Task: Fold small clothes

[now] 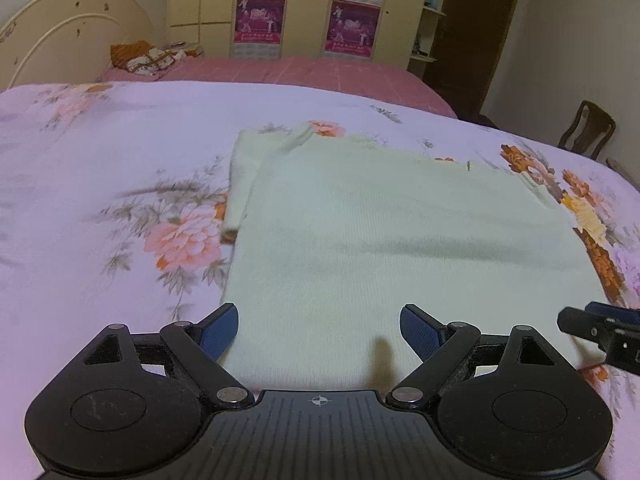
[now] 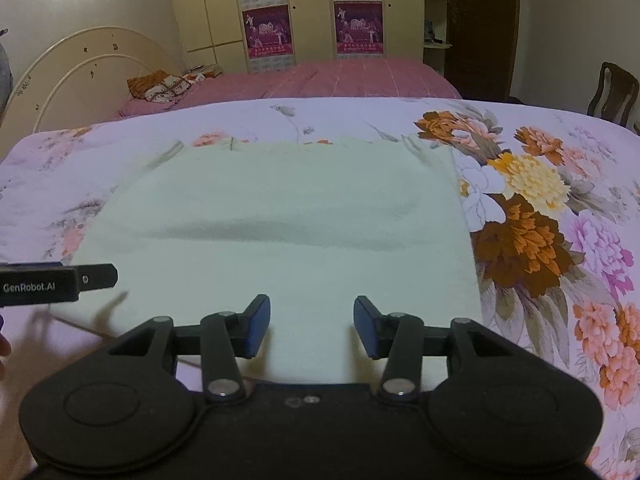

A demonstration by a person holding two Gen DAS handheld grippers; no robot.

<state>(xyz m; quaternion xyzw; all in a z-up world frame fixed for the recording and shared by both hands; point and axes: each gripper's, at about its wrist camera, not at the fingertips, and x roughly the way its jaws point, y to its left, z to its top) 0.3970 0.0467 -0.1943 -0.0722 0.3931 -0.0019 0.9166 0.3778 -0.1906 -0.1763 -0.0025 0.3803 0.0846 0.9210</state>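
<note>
A pale cream knit garment lies flat on the floral bedspread, one sleeve folded along its left side. It also fills the middle of the right wrist view. My left gripper is open and empty, just above the garment's near hem at its left corner. My right gripper is open and empty, over the near hem towards the garment's right side. The right gripper's tip shows at the right edge of the left wrist view; the left gripper's side shows at the left edge of the right wrist view.
The floral bedspread extends on both sides of the garment. Behind it is a pink sheet with a patterned pillow, a cream headboard, wardrobes with posters and a wooden chair at the right.
</note>
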